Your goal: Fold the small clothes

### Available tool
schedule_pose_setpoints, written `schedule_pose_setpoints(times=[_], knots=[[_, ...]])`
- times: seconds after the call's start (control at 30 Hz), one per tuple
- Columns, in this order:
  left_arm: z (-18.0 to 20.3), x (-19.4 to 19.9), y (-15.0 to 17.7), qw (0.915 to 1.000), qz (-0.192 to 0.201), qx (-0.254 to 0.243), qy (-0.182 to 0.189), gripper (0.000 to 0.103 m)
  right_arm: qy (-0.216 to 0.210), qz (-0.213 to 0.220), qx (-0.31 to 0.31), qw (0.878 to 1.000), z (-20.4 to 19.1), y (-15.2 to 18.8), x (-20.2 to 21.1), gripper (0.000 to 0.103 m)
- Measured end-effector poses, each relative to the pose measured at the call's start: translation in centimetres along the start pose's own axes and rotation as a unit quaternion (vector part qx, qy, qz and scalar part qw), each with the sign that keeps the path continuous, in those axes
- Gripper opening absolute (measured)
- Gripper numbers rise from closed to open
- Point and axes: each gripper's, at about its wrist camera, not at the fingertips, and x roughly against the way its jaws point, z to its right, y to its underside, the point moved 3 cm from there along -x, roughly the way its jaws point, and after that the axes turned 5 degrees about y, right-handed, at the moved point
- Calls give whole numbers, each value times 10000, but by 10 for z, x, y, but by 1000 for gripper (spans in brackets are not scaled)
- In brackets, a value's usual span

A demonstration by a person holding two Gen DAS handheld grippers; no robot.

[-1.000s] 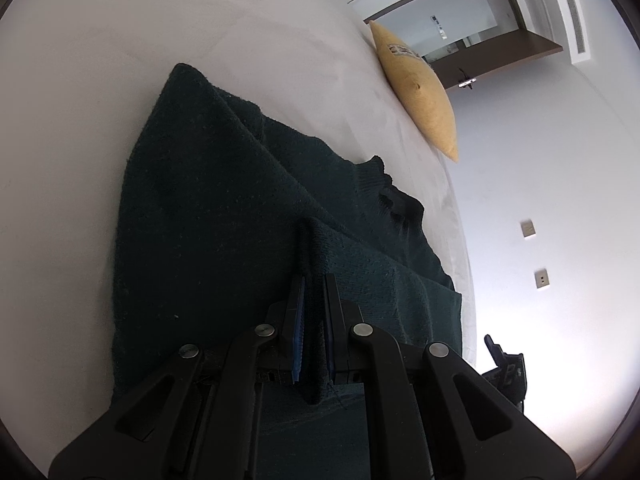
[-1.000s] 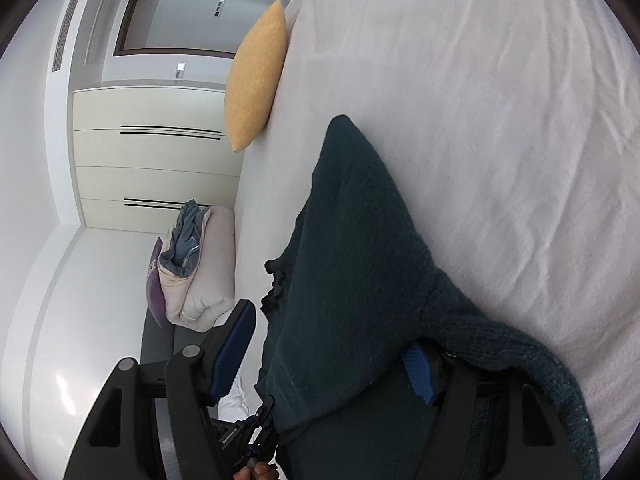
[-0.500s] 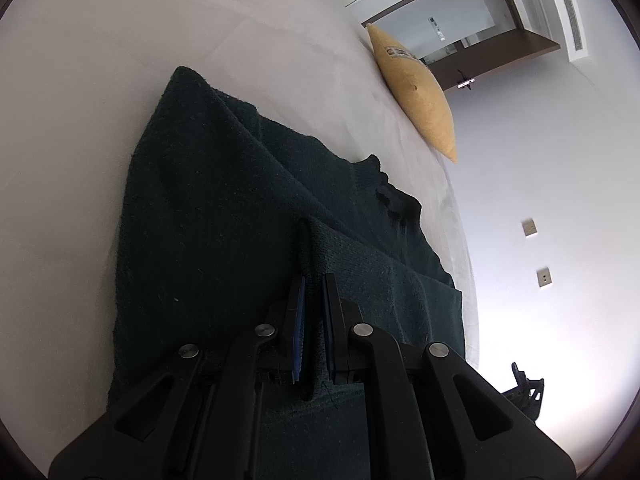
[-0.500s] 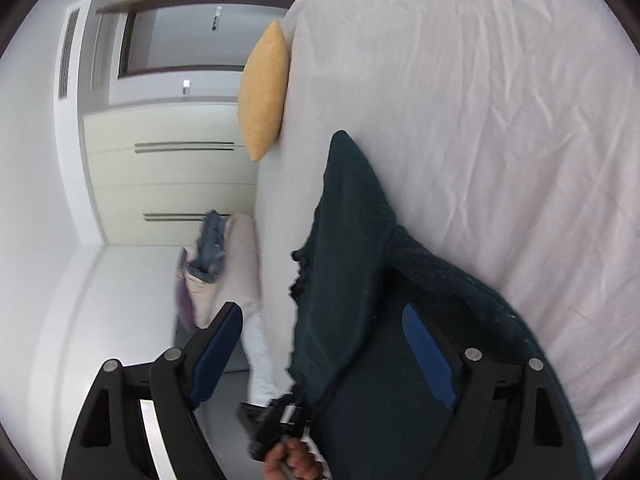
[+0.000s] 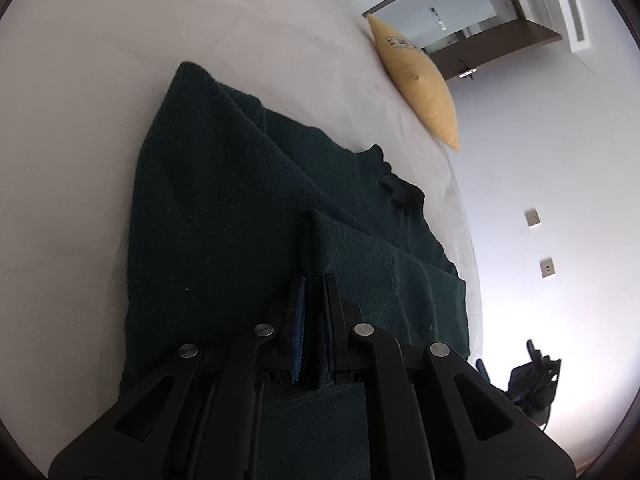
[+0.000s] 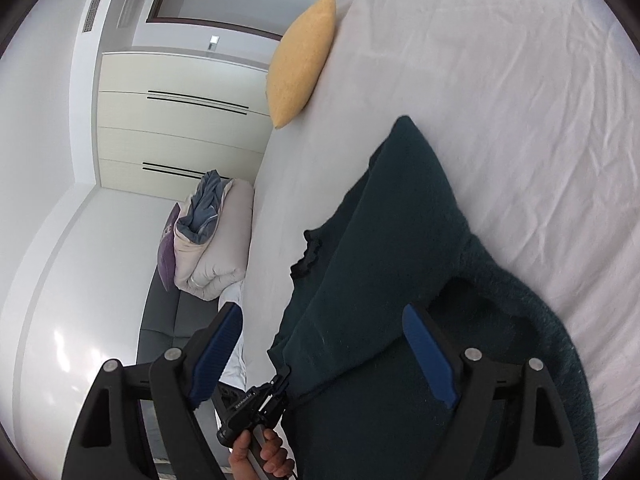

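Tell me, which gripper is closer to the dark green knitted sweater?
Left. The left gripper is pinching a fold of the dark green knitted sweater. The right gripper hangs open above it, not squeezing.

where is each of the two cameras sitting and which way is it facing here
Left wrist: rides the left gripper, looking down its shut fingers across the dark green sweater on the white bed; no body part shows.
Right wrist: rides the open right gripper, looking along the bed's edge toward the wardrobe; a hand shows holding the other gripper's handle.
Shared: sweater, bed, yellow pillow.
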Motion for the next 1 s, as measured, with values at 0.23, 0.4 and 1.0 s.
schedule_pose_setpoints(times=[0.23,0.4,1.0], knots=[[7,4,-4,9998,-15,205,38,17,79,-16,51,10000,4,1,2,85],[17,13,-10,9996,183,109,161,80,109,-24,139,9998,2,2,2,85],[24,-12,4,9975,-185,-505,-464,6,527,613,263,9964,7,-29,33,83]])
